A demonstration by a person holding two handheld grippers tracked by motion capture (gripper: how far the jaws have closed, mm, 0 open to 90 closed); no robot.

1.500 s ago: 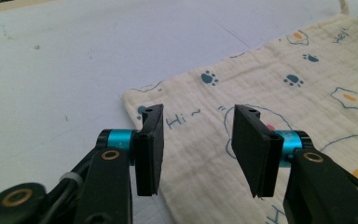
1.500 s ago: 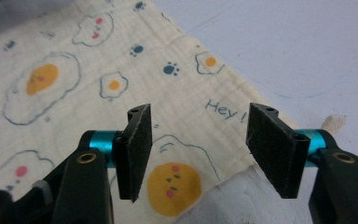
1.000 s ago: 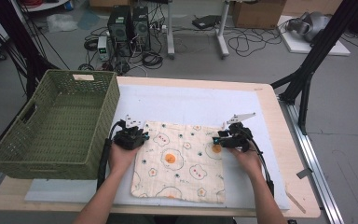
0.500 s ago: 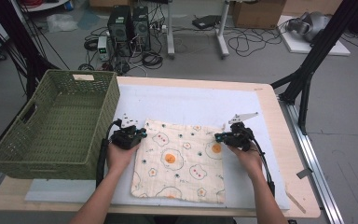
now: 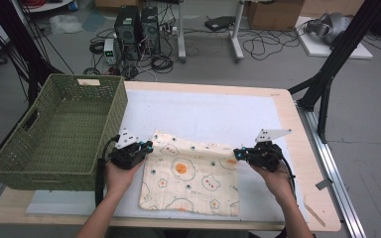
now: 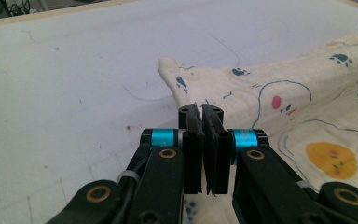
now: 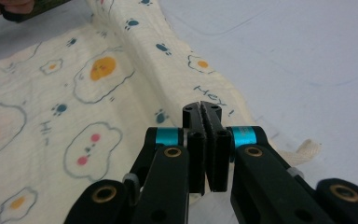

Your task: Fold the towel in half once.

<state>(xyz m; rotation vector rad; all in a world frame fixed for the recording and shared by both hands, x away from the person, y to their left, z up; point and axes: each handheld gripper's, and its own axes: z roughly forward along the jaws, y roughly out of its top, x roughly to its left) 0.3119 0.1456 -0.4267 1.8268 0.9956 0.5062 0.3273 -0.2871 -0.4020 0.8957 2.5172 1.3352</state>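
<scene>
Wooden tabletop (image 5: pixel 297 129) with white mat (image 5: pixel 203 114), cabled floor behind, one green basket (image 5: pixel 54 129) at left, one patterned cloth (image 5: pixel 193 178) at centre, left tool (image 5: pixel 148 147) and right tool (image 5: pixel 237 152) each clenched on cloth's far corners

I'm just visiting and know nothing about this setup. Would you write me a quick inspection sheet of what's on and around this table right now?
Surface: wooden table under a white mat with faint pen marks.
Job's things: printed cloth lying on the mat, its far edge lifted into a ridge; empty green basket at the table's left edge.
Clutter: nothing seen on the mat.
Grippers: left tongs pinch the cloth's left edge, right tongs its right edge; both sets of jaws are closed on fabric.
Cables: a black cable runs along the left forearm; loose cords on the floor.
Surroundings: computer towers, black frame legs, cardboard box.
</scene>
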